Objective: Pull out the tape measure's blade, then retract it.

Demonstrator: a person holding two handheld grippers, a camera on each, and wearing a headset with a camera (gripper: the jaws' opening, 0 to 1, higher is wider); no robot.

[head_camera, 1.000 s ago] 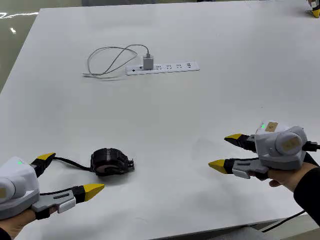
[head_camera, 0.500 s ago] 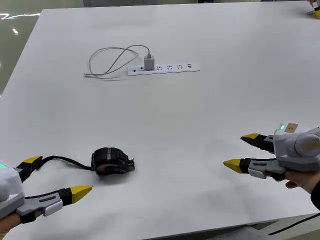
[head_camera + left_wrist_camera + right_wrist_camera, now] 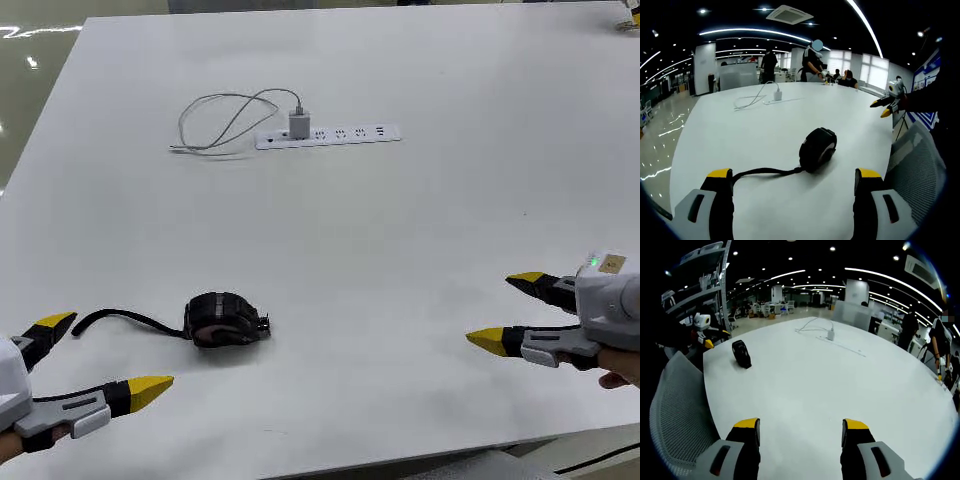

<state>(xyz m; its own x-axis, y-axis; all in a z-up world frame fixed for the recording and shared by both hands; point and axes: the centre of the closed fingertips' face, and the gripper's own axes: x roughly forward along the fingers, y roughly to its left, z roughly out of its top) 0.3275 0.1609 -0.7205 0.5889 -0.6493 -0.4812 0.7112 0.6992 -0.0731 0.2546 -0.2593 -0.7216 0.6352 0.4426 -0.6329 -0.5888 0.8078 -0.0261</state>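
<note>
L tongs [image 3: 108,352] and R tongs [image 3: 498,310] both w/ jaws spread wide, held low & well apart, tips pointing inward.

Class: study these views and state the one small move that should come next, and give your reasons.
Probably move the left tool forward to close on the round black tape measure. That tool and the right tool are open and empty. The measure lies untouched on the white table, and it sits nearer the left tool, straight ahead between its jaws.
</note>
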